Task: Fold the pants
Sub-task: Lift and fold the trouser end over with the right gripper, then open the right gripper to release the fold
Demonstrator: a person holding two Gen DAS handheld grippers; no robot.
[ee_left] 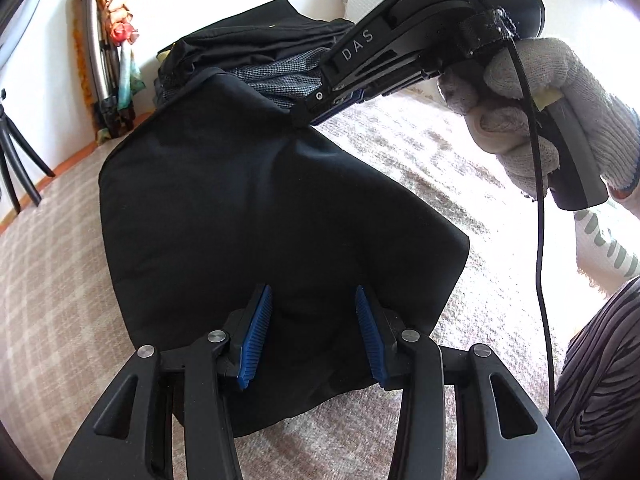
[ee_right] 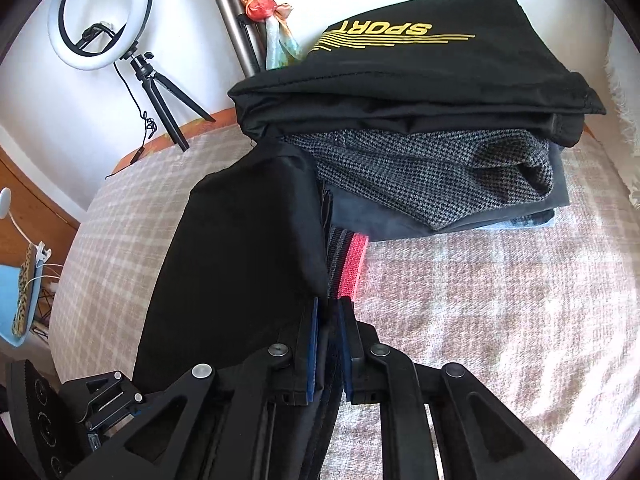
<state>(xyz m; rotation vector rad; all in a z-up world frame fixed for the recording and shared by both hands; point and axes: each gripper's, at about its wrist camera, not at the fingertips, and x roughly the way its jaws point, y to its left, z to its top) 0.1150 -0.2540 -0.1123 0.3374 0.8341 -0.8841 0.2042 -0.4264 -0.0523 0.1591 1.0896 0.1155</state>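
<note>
Black fabric is what both your grippers are dealing with, so here's how it sits. Your right gripper [ee_right: 328,312] has its blue pads only a narrow slit apart with the waistband edge of the black pants [ee_right: 240,248] between them; the striped grey-and-pink band [ee_right: 350,264] pokes out just past the tips. Whether the pads actually press on the cloth I can't tell, the gap looks a touch loose. Your left gripper [ee_left: 314,332] is partly open, pads apart, hovering over the near edge of the same folded pants [ee_left: 260,208], with cloth lying between the fingers but nothing pinched.

The thing that matters: the pants run lengthwise away from your left gripper toward the far edge of the checked bedspread [ee_left: 56,280], and the far end is right where your right gloved hand [ee_left: 532,120] has the other tool. So the right is the nearer one to the far end, the left owns the near end.

Just beyond, touching the pants' far end, is the stack of folded clothes [ee_right: 420,120] with the SPORT pants on top and a houndstooth piece under it, up by the far edge near the wall.

My guess is the fold is basically done and it's about setting it down next to or onto that stack.
</note>
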